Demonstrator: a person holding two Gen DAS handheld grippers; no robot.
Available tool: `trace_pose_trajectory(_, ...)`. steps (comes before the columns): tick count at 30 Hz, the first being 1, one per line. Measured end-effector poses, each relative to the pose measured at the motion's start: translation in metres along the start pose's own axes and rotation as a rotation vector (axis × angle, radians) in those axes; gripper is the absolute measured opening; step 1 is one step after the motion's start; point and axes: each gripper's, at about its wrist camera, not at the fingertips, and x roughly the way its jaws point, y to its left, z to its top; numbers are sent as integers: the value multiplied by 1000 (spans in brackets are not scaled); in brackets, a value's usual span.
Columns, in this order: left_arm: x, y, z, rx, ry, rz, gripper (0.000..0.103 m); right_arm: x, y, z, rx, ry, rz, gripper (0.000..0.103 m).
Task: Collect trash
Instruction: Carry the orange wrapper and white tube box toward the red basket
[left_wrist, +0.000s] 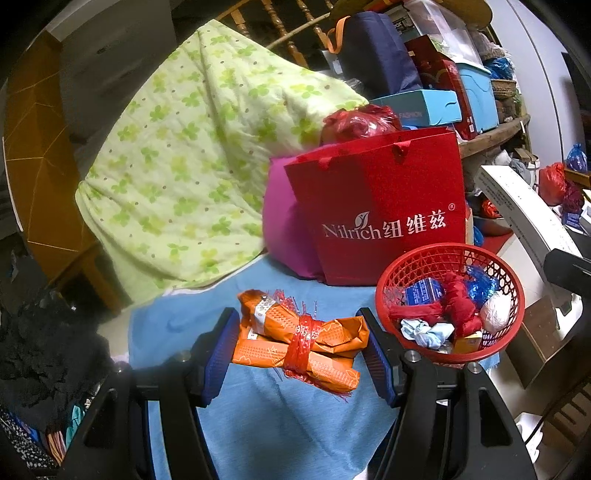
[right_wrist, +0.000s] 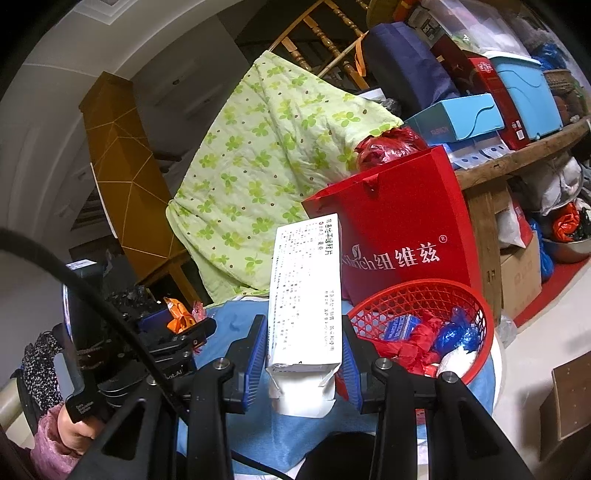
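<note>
An orange packet bundle (left_wrist: 325, 334) tied with red ribbon sits between my left gripper's (left_wrist: 299, 321) blue pads, which press on both its ends just above the blue cloth (left_wrist: 280, 417). The right wrist view shows that gripper (right_wrist: 184, 332) at lower left with orange packet in it. My right gripper (right_wrist: 303, 325) is shut on an upright white printed box (right_wrist: 303, 280); the box (left_wrist: 517, 206) also shows at the right edge of the left wrist view. A red mesh basket (left_wrist: 424, 258) (right_wrist: 413, 286) stands to the right, holding crumpled red, blue and white scraps.
A red paper bag (left_wrist: 380, 206) (right_wrist: 402, 229) stands right behind the basket, beside a pink cushion (left_wrist: 284, 221). A green floral quilt (left_wrist: 184, 155) drapes at the back left. Stacked boxes fill a wooden shelf (left_wrist: 495, 134). A hand in a pink sleeve (right_wrist: 70, 432) holds the left gripper.
</note>
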Motion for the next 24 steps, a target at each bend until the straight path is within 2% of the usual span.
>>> trace_pose_trajectory(24,-1,-17,4,34,-9,-25,66,-4,-13,0,23,-8,-11,40)
